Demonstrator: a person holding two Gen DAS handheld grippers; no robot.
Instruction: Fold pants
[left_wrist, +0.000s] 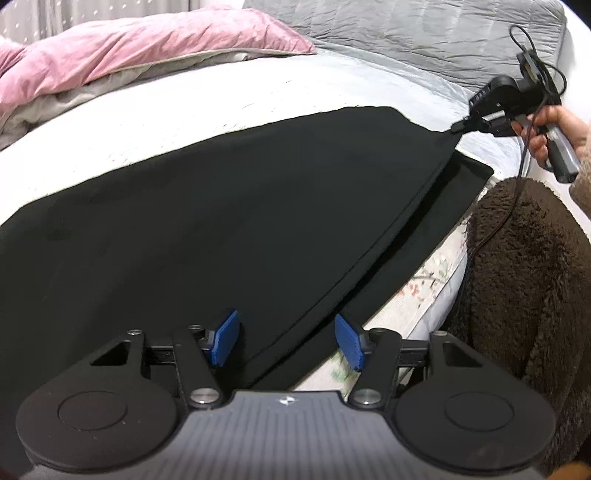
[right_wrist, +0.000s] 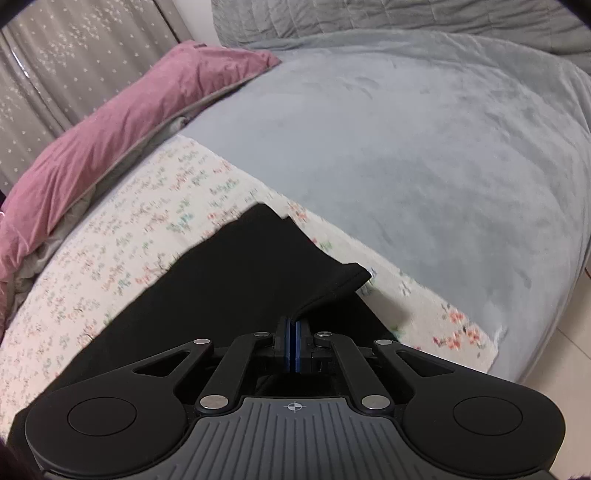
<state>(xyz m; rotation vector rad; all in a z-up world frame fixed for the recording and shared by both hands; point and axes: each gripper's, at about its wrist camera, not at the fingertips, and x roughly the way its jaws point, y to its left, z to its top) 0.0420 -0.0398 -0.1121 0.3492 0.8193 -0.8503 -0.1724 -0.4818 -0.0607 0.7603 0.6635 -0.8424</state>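
1. Your black pants (left_wrist: 221, 206) lie flat on the bed (left_wrist: 184, 110), near its edge.
2. Your right gripper (right_wrist: 294, 345) fingers clamp a raised hem corner.
3. Your left gripper (left_wrist: 286, 343) fingers stand apart, straddling the pants' edge, not gripping it.

The things are carried by a bed (right_wrist: 122, 240), which is covered with a flower-printed sheet. Black pants (left_wrist: 221, 206) are spread flat on that sheet, directly ahead of and beneath the left gripper's fingers (left_wrist: 225, 343), with one corner raised off the bed. A grey-blue blanket (right_wrist: 424, 166) is laid over the bed beyond the right gripper's fingers (right_wrist: 290, 347). A pink quilt (right_wrist: 122, 129) is bunched along the far edge, up and to the left of both.
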